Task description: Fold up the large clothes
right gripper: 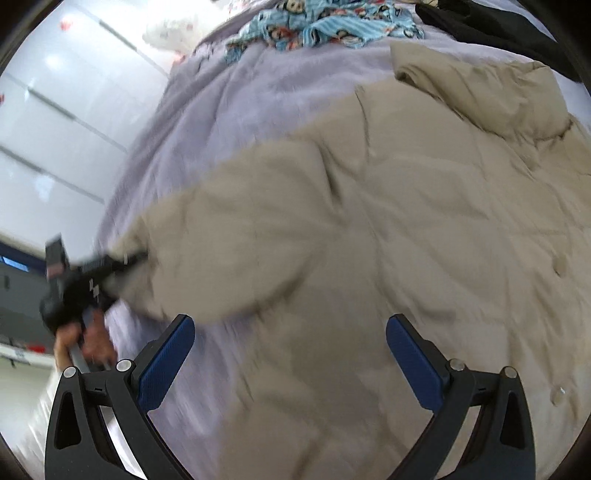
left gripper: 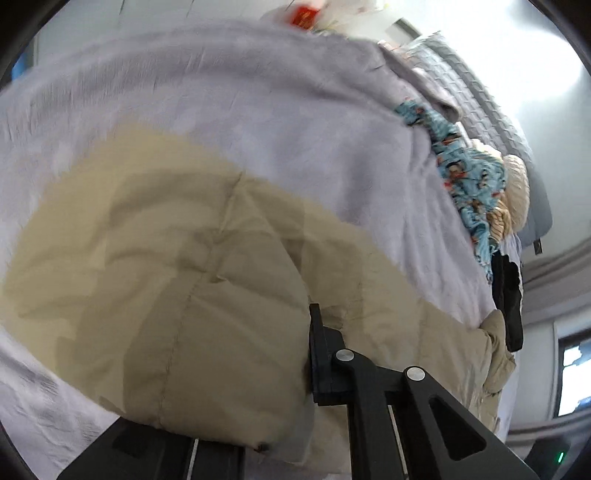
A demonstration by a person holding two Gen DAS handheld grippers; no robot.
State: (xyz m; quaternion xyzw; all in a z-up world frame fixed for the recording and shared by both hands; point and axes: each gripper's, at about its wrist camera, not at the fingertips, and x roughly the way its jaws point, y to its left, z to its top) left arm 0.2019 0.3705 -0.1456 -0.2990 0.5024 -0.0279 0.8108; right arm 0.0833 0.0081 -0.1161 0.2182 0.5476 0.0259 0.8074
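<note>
The lavender bedspread [left gripper: 258,122] fills most of both my views, and spread across it lies the beige puffer coat [right gripper: 388,229] I am folding, quilted and rumpled, its bulk towards the near side of the bed. My right camera takes in nearly the whole coat, with a folded flap lying at its far edge, while my left camera sees only a puffy mound of it close up. At the far edge of the bed lies a blue patterned garment [right gripper: 325,29], with a dark garment [right gripper: 498,26] beside it; only the left view adds a cream knitted item [left gripper: 517,184] next to the blue one. My left gripper [left gripper: 310,354] is clamped shut on a fold of the coat, one black finger showing and the other buried behind the padding. The right view alone shows that tool from outside, at the coat's left edge, with my hand [right gripper: 88,339] on its handle. My right gripper [right gripper: 291,354] hangs over the coat's near edge with its blue pads [right gripper: 166,365] spread wide, nothing between them.
</note>
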